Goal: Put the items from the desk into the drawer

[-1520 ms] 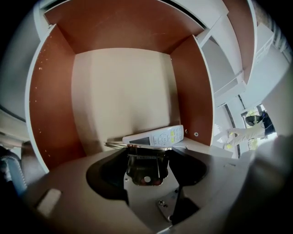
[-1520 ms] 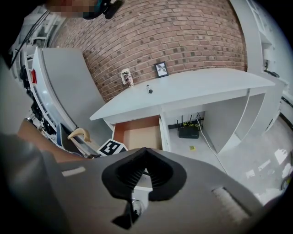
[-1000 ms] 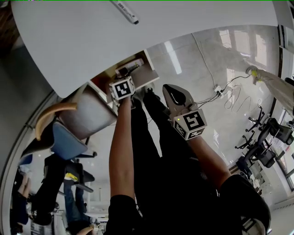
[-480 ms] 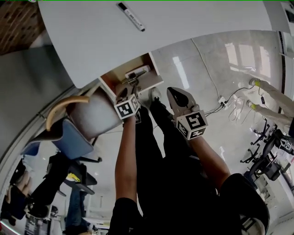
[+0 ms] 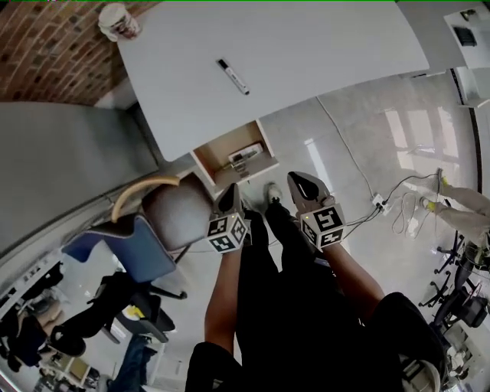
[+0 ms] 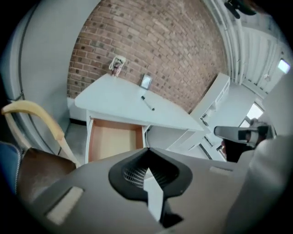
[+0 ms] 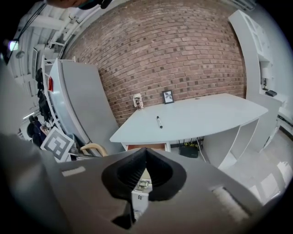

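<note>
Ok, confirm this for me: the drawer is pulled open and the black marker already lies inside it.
Not quite. The drawer is pulled open, but the black marker lies on the desk top, not inside the drawer. The head view shows it.

Matt white desk (image 5: 306,53), wooden drawer (image 5: 214,157), rough brick wall (image 5: 46,53), glossy floor (image 5: 360,145)

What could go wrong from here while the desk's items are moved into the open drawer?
The marker lies loose on the desk; nudged, it may roll off.
The cup stands near the desk's far corner; a careless reach might tip it.
The open drawer juts out beside the chair; the person's legs could bump it.
</note>
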